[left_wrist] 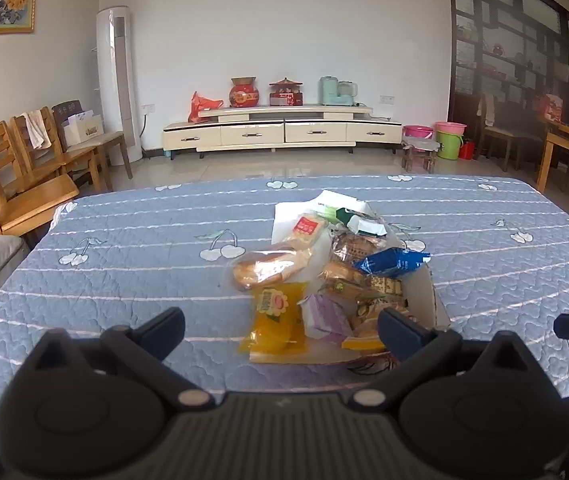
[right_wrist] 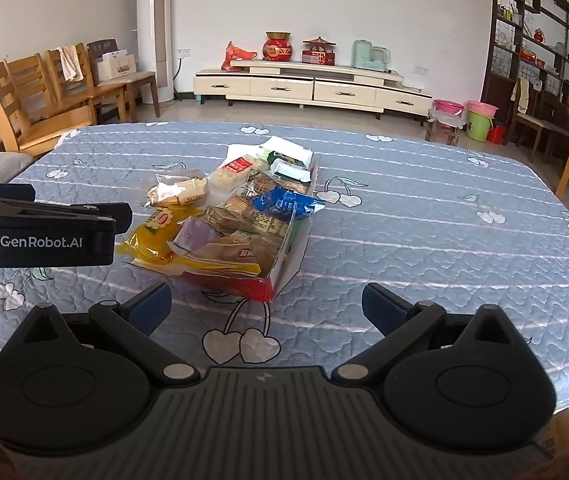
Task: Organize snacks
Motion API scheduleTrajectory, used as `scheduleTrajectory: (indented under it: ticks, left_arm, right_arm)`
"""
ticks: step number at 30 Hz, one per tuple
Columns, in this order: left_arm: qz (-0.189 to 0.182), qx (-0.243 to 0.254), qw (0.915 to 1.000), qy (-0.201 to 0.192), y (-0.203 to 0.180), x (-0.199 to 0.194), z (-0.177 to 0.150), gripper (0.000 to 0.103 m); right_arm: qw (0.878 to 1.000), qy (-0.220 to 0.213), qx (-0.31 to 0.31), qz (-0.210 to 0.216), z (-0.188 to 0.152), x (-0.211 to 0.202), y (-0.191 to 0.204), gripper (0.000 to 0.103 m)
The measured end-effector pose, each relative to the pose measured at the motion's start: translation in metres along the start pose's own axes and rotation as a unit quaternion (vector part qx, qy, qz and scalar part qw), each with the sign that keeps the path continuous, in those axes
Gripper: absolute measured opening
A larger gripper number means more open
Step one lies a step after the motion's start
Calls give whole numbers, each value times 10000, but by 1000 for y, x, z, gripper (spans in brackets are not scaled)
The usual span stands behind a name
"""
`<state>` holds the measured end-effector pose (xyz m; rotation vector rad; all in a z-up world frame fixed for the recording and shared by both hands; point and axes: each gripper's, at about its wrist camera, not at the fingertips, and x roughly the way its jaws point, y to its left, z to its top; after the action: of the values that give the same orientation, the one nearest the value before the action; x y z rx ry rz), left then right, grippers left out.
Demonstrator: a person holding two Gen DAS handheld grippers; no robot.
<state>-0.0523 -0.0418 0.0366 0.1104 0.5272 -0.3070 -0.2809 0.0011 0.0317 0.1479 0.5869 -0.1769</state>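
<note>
Both grippers are just hanging there wide open, nothing between the 2 fingers on either. The left gripper (left_wrist: 280, 326) sits level, fingers pointing far. The right gripper (right_wrist: 266, 304) does the same, a bit nearer, just right of the left one.

Both views were evenly lit by soft daylight. Sunlit patches were seen on the tabletop (left_wrist: 124, 248) near the tools. Straight lines were bowed by fisheye distortion, corners were vignetted, and far furniture was slightly softened.

snack packets (right_wrist: 240, 216) heaped in box (right_wrist: 284, 268)
</note>
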Motion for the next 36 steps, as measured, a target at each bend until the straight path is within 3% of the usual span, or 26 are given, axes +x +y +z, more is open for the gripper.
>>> scheduleTrajectory:
  ticks: [36]
  left_arm:
    - [31,93,9999,56,-2,5,-1,102]
  right_arm:
    - [9999,42,-53,94,0,3,-5,103]
